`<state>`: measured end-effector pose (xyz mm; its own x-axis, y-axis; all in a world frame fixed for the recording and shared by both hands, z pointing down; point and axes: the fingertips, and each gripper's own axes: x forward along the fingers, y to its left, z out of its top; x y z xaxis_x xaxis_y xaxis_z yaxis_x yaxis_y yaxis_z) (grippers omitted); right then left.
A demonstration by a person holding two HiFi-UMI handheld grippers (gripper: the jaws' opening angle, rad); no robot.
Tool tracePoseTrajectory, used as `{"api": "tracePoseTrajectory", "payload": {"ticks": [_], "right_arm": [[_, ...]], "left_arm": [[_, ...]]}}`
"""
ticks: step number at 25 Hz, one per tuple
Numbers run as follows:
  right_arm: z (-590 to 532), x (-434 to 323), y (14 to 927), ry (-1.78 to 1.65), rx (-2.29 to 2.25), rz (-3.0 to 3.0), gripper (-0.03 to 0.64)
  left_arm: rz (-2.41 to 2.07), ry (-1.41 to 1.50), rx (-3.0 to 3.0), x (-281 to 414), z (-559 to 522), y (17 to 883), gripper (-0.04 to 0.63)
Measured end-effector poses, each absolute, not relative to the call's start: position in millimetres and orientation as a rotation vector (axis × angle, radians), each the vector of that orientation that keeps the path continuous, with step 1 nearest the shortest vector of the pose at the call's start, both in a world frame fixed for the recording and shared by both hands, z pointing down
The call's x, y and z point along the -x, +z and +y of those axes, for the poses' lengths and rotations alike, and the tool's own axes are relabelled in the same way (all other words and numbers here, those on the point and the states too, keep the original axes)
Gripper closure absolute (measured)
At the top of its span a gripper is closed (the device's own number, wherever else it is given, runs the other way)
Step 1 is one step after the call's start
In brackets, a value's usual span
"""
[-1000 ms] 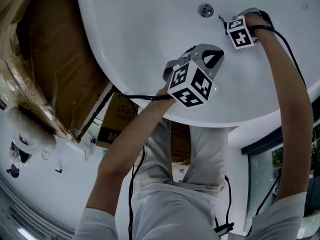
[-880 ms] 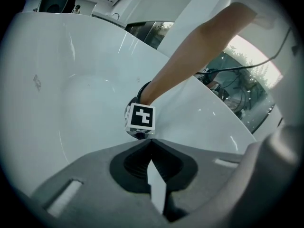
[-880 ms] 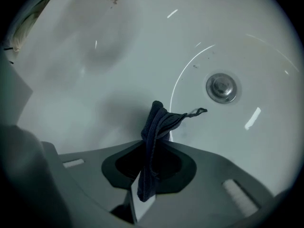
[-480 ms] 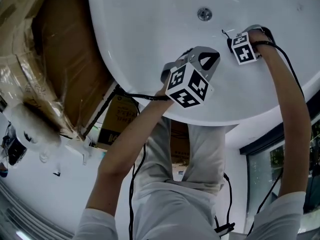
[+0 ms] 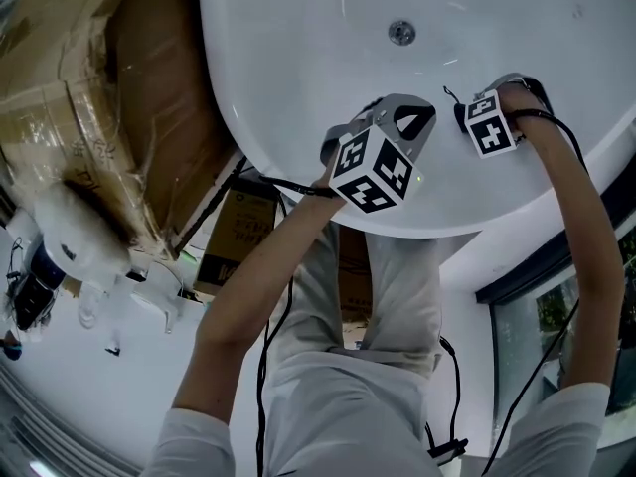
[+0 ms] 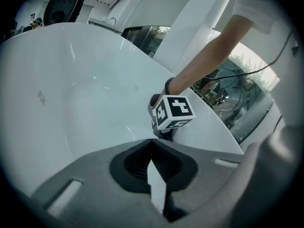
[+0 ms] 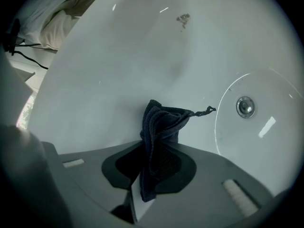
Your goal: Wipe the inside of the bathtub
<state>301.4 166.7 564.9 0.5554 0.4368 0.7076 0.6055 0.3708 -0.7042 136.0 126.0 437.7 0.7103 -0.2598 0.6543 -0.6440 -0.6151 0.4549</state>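
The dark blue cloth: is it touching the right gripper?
Touching. The right gripper view shows the dark blue cloth pinched between the closed jaws of the right gripper.

We note a plastic-wrapped cardboard slab [image 5: 109, 117]; small printed carton [image 5: 238, 235] just beside its lower corner; window [image 5: 532, 326] well apart.

Left gripper [image 6: 152, 142] closed, empty, right gripper [image 7: 151, 147] clamping dark cloth [image 7: 161, 120]
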Motion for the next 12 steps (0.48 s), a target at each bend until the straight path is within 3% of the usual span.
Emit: {"api": "tracePoseTrajectory", "payload": {"ticks": [12], "right_arm": [[192.4, -318.7, 448.6, -0.115, 1.270, -1.049, 0.563]], "left_arm": [[-0.621, 0.747, -2.267, -145.0, 122.9, 385.4, 0.597]]}}
